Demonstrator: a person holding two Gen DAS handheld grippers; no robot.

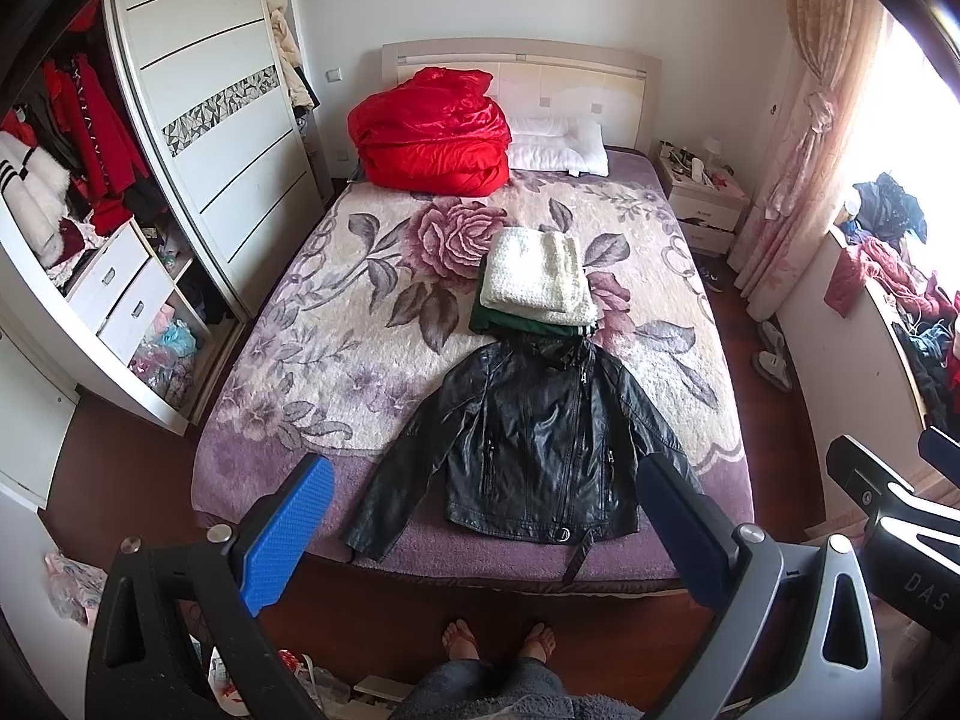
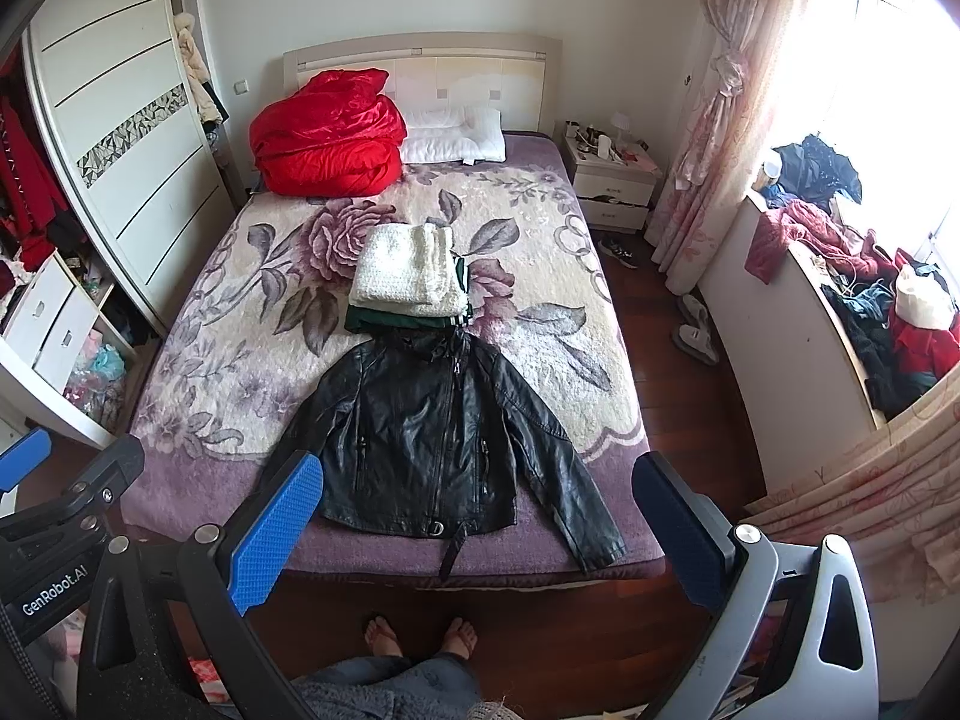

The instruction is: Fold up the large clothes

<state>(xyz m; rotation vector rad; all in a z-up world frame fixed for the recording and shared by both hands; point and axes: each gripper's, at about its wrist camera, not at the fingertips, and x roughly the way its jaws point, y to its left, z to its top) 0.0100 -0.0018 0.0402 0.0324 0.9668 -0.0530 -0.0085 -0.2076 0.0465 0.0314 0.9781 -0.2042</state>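
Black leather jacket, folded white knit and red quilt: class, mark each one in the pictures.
Black leather jacket [image 2: 420, 450]: right wrist view, front panel beside the zip.
Folded white knit [image 2: 405, 270]: right wrist view, top face.
Red quilt [image 1: 429, 132]: left wrist view, middle of the bundle.

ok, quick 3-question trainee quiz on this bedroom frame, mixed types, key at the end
1. True or false: the black leather jacket is already folded.
2. What lies on top of the green garment? A) red quilt B) white knit C) pillow
3. Fill in: both the left tongs and right tongs are ____.

Key: 1 false, it lies spread flat with sleeves out. 2 B, the folded white knit. 3 open, holding nothing.
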